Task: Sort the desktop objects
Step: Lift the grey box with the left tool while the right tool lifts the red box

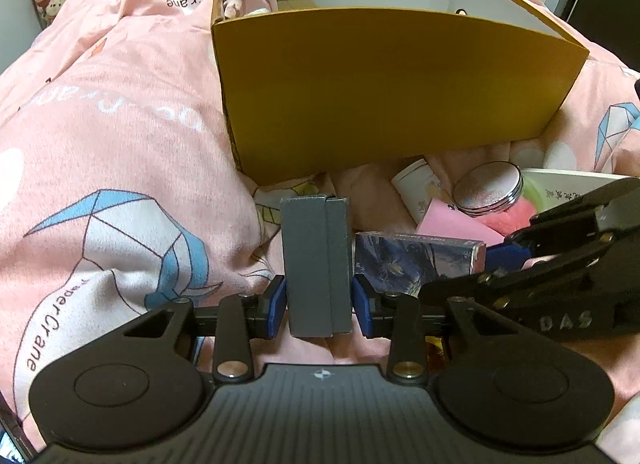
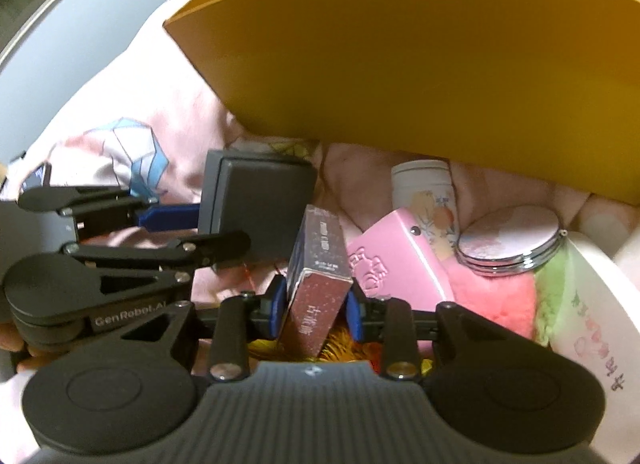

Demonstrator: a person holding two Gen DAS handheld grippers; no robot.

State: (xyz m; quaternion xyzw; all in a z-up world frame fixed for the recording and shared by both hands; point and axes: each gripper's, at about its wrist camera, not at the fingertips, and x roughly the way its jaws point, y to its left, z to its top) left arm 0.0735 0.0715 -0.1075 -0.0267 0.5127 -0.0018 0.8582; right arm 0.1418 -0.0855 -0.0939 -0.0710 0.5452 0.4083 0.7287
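I had the left gripper [image 1: 319,302] clamped on the grey case [image 1: 316,260], centre frame. Right gripper [image 2: 315,310] gripped the dark red card box [image 2: 316,284]. Both sat low, short of the yellow box [image 1: 376,91] above. Mirror compact [image 2: 508,242], pink case [image 2: 396,260], white jar [image 2: 424,187] lay unsorted on the bed [image 1: 100,111].

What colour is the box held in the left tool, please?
Plain dark grey box, held between the left tool pads; clearest in the left wrist view.

pink bedspread [image 1: 100,135] carries yellow box [image 1: 380,95], round mirror [image 1: 490,187].
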